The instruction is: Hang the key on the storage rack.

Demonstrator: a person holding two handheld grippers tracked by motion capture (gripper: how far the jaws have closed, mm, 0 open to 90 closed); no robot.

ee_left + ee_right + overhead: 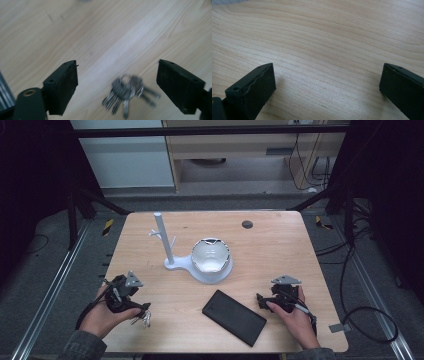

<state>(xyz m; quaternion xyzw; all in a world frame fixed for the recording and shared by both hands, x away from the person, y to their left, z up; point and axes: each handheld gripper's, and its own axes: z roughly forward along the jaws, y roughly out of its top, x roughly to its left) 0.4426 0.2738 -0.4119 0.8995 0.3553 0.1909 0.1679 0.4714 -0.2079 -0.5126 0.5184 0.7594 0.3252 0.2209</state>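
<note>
A bunch of silver keys (127,93) lies on the wooden table (280,245) near its front left edge, small in the high view as keys (143,318). My left gripper (117,85) hovers just over them, open, its two black jaws standing wide on either side of the bunch. At the front right, my right gripper (262,301) is held low over bare wood; in the right gripper view my right gripper (327,87) is open with nothing between the jaws. A white stand with an upright post and pegs (163,240) rises mid-table, joined to a white bowl (211,256).
A flat black rectangular slab (234,317) lies between the two hands near the front edge. A small dark round hole (247,224) marks the far side of the table. Cables (360,315) trail on the floor to the right.
</note>
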